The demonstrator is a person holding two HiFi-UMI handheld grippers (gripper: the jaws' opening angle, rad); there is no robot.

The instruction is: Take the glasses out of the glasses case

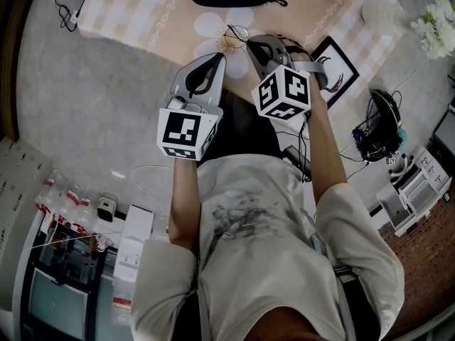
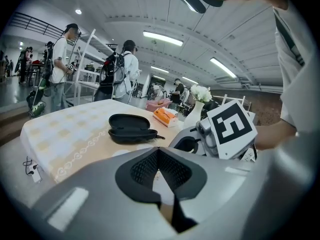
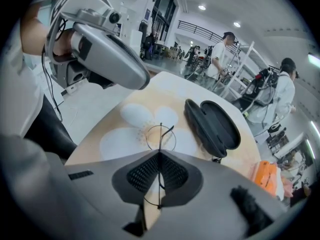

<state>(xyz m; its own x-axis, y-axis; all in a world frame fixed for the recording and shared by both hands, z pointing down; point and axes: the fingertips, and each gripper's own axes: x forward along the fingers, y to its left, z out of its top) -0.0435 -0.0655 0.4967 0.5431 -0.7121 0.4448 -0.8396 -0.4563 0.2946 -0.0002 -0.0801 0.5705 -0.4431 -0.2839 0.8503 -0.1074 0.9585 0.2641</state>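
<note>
a: where are the glasses?
b: in the right gripper. its jaws are pressed together on the thin wire frame, which runs upright between the pads, one round lens rim showing past the tips.
a: and over what?
b: over the white flower print at the near edge of the table. i can't tell if the frame touches the cloth.
a: the glasses case?
b: black, lying open on the table farther in, well apart from the glasses.
a: the left gripper?
b: just beside the right one, jaws closed tip to tip with nothing between them. past it, near the case, there's an orange pack and a white vase of flowers.
</note>
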